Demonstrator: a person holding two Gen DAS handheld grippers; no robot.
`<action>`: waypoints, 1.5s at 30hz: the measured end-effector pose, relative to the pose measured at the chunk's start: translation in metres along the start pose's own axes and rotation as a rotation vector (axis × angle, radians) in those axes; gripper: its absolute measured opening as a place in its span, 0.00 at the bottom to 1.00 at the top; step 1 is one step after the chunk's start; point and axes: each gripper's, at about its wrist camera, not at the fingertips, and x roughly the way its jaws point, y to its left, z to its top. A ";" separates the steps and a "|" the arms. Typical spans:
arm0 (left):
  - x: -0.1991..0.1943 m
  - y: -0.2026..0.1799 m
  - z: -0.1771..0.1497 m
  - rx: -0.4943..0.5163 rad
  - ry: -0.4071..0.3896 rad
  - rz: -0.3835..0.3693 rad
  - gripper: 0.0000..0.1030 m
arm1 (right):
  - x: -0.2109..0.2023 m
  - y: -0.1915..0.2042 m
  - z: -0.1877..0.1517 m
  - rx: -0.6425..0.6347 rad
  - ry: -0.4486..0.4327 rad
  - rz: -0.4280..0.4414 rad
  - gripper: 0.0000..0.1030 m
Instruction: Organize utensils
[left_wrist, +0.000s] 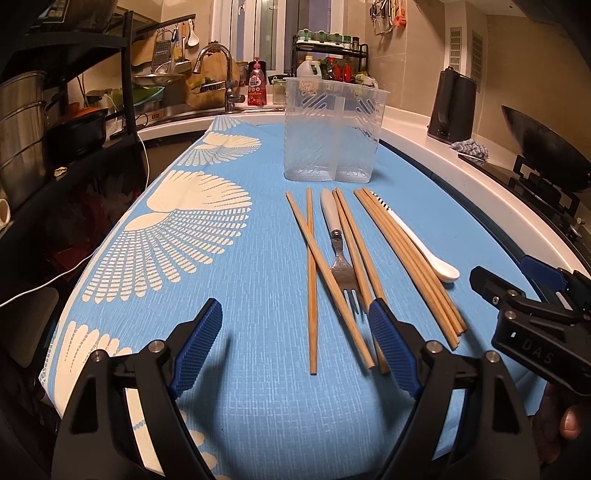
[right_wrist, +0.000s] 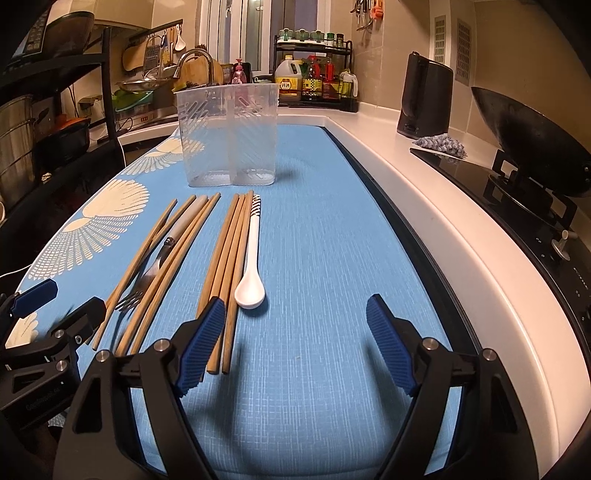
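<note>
Several wooden chopsticks (left_wrist: 312, 280) (right_wrist: 229, 258), a fork (left_wrist: 341, 258) (right_wrist: 155, 266) and a white spoon (left_wrist: 424, 251) (right_wrist: 251, 266) lie on the blue cloth (left_wrist: 240, 258) (right_wrist: 332, 240). A clear two-compartment plastic holder (left_wrist: 332, 133) (right_wrist: 229, 136) stands empty behind them. My left gripper (left_wrist: 295, 347) is open and empty just before the near chopstick ends; its right finger covers some tips. My right gripper (right_wrist: 295, 339) is open and empty to the right of the chopsticks, and shows at the right in the left wrist view (left_wrist: 532, 291).
A white counter (right_wrist: 424, 192) borders the cloth on the right, with a black kettle (right_wrist: 424, 99), a grey rag (right_wrist: 439, 146) and a wok (right_wrist: 524, 140) on a stove. A sink tap (left_wrist: 218, 70), bottles (right_wrist: 314, 81) and a black rack (left_wrist: 74, 110) stand behind and left.
</note>
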 end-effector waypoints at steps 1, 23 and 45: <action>0.000 0.000 0.000 0.000 -0.002 -0.001 0.77 | 0.000 0.000 0.000 -0.001 -0.002 0.000 0.75; -0.006 0.001 0.002 -0.004 -0.026 -0.012 0.70 | -0.003 0.001 0.001 -0.004 -0.007 -0.008 0.75; -0.005 0.002 0.002 -0.018 -0.007 -0.007 0.27 | -0.005 0.005 0.002 -0.015 -0.023 -0.001 0.54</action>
